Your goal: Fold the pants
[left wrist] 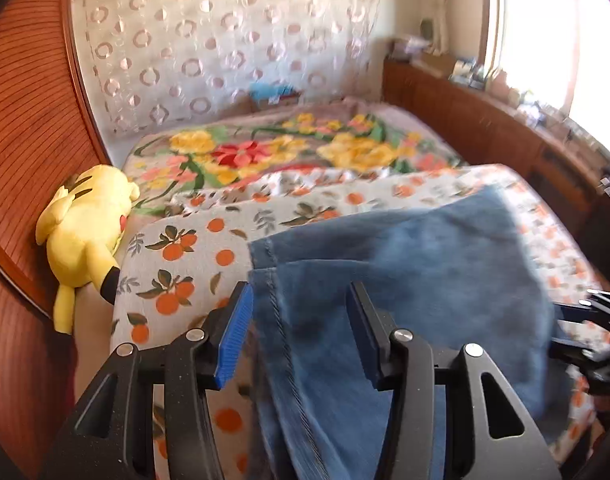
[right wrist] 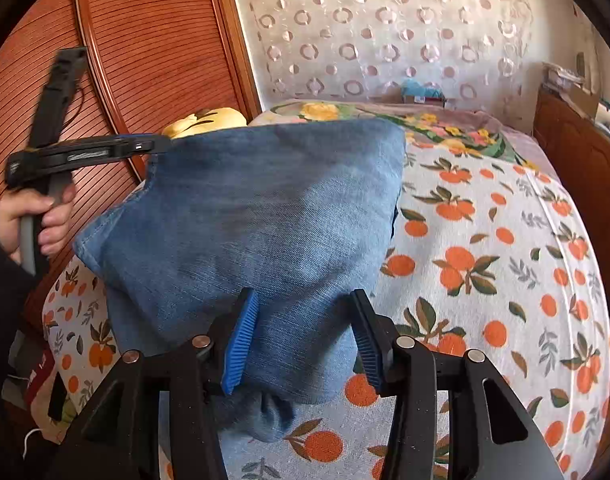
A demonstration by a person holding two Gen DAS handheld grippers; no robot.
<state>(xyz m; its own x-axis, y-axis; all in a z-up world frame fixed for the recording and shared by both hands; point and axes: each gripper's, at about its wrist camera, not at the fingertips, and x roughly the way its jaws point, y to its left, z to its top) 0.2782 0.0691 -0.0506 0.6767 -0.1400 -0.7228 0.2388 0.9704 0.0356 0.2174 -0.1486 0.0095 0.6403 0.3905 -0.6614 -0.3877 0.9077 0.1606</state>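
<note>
Blue denim pants (right wrist: 257,216) lie folded into a thick bundle on the orange-print bedspread (right wrist: 505,264). My right gripper (right wrist: 305,332) stands open over the bundle's near edge, its blue pads apart on either side of the cloth without pressing it. In the left wrist view the pants (left wrist: 405,264) show blurred, with a stitched seam running down between the spread fingers of my open left gripper (left wrist: 301,320). The right gripper (left wrist: 557,328) pokes in at the right edge of the denim. A hand (right wrist: 45,216) holds the left gripper (right wrist: 157,145) by the bundle's far left corner.
A yellow plush toy (left wrist: 89,232) lies against the reddish wooden headboard (left wrist: 29,128) at the bed's left. A floral blanket (left wrist: 289,152) covers the far end. A wooden sideboard (left wrist: 485,120) with clutter runs along the right, and a patterned curtain (right wrist: 385,32) hangs behind.
</note>
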